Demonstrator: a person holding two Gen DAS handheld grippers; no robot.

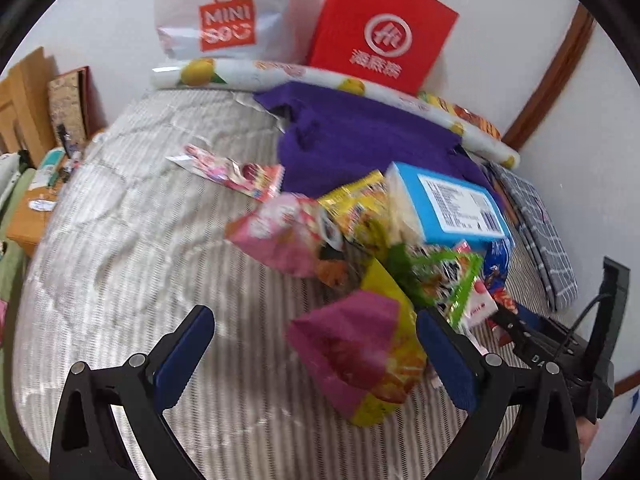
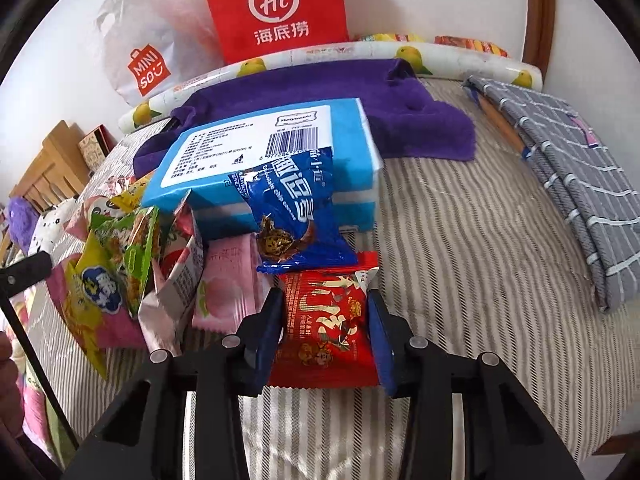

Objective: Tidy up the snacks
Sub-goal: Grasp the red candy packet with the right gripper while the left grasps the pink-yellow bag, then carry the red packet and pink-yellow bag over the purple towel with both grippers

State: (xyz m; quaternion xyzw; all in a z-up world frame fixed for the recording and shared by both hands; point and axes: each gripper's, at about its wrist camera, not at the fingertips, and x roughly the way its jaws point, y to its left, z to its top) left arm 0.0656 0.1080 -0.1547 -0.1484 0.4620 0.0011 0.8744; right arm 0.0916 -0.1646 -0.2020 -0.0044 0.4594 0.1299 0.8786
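A pile of snack packets lies on a striped bed cover [image 2: 460,264]. My right gripper [image 2: 324,320] is shut on a red snack packet [image 2: 324,320], with a blue pad against each side of it. A blue chocolate cookie packet [image 2: 292,216] overlaps the red packet's top and leans on a light blue box [image 2: 280,148]. My left gripper [image 1: 314,316] is open wide over the cover. A pink and yellow packet [image 1: 360,352] lies between its fingers, close to the right finger [image 1: 444,352], and the pads do not press it.
Behind the pile lie a purple cloth [image 2: 320,88], a rolled fruit-print mat [image 2: 360,56], a red paper bag [image 2: 276,8] and a white Miniso bag [image 2: 144,60]. A grey checked cloth [image 2: 580,184] lies at the right. Green, pink and yellow packets [image 2: 132,248] crowd the left.
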